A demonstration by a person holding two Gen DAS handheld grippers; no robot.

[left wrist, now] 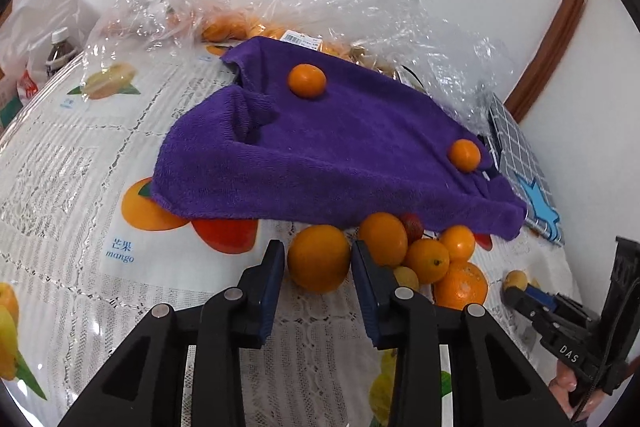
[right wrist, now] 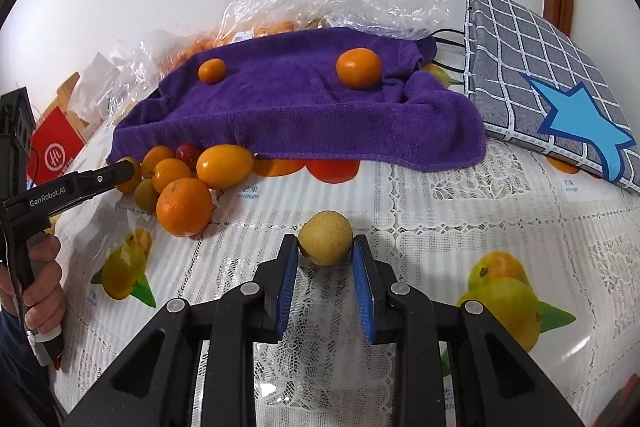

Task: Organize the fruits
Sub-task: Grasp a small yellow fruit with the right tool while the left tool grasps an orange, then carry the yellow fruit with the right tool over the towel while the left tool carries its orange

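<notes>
My left gripper [left wrist: 318, 261] is shut on a small orange [left wrist: 319, 259] at the front edge of the purple towel [left wrist: 320, 155]; its tip [right wrist: 122, 174] also shows from the right wrist view. Right beside it lies a pile of oranges [left wrist: 424, 259] with a red fruit [left wrist: 412, 225] and a small yellow one [left wrist: 406, 277]. My right gripper [right wrist: 325, 247] is shut on a round yellow fruit [right wrist: 325, 242] on the tablecloth, apart from the pile [right wrist: 184, 205]. Two oranges [right wrist: 358, 68] [right wrist: 212, 71] rest on top of the towel.
Crumpled clear plastic bags [left wrist: 360, 7] holding more oranges lie behind the towel. A grey checked pad with a blue star [right wrist: 552, 95] sits at the right. A bottle [left wrist: 60, 49] and a red box [right wrist: 54, 151] stand at the left. A hand [right wrist: 40, 279] holds the left gripper.
</notes>
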